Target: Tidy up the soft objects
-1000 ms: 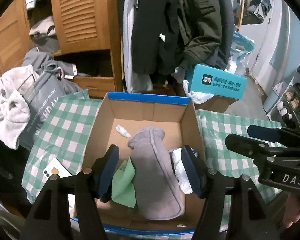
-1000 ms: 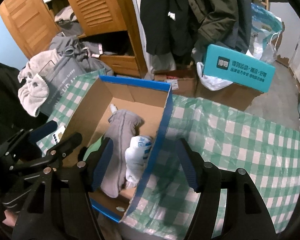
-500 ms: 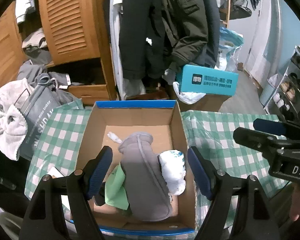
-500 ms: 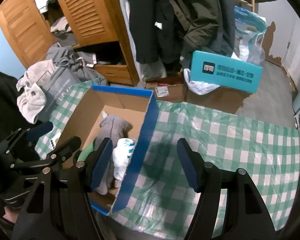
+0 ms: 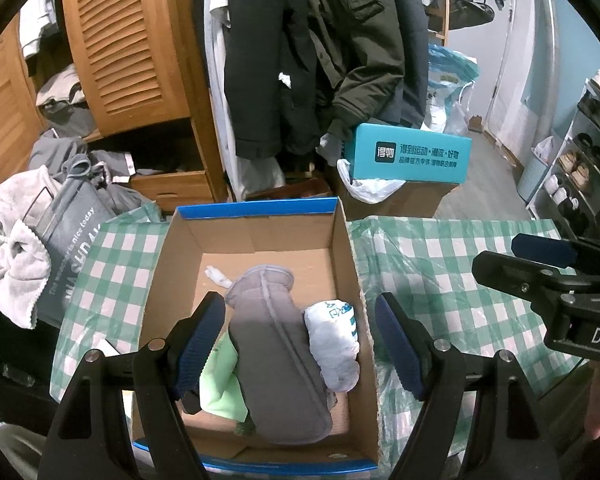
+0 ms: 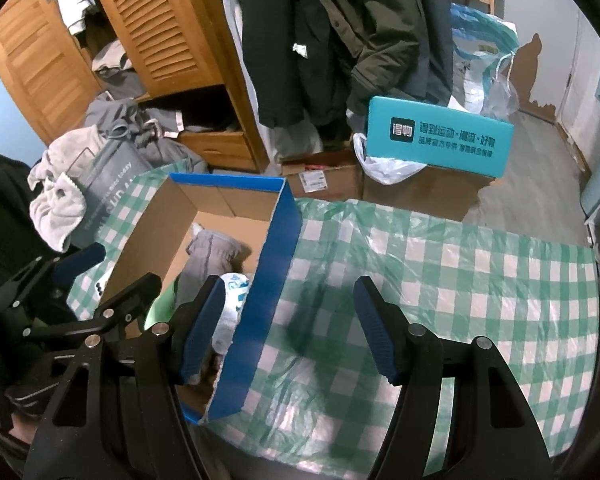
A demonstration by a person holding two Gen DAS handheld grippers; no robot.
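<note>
Left wrist view: left gripper (image 5: 300, 344) hangs above the cardboard box (image 5: 342, 256), jaws spread wide, nothing between the pads. Box has blue-edged rim, sits on green-check tablecloth (image 5: 440, 276). Directly fwd of and below the fingertips, inside box: grey soft item (image 5: 278, 356) lying lengthwise, centred betw. the two fingers. Green cloth (image 5: 222, 380) is just inside the left finger, partly under the grey item. White rolled item w/ teal print (image 5: 334, 344) lies just inside the right finger, touching the grey item's right side and near the box's right wall. Small white scrap (image 5: 218, 276) sits beyond the left fingertip on the box floor. Right gripper (image 5: 540, 260) enters at far right, over the tablecloth, well apart from box. Teal carton (image 5: 408, 154) stands beyond the box's far wall.

Right wrist view: right gripper (image 6: 290, 328) is over the tablecloth (image 6: 440, 280), jaws spread wide, empty. Box's (image 6: 276, 272) blue right wall runs just inside the left finger. Grey item (image 6: 206, 260), white roll (image 6: 232, 292) and a sliver of green cloth (image 6: 158, 308) are left of the claw, inside the box. Left gripper (image 6: 80, 280) shows at far left, above the box's left side. Right of the claw: bare check cloth only.
</note>
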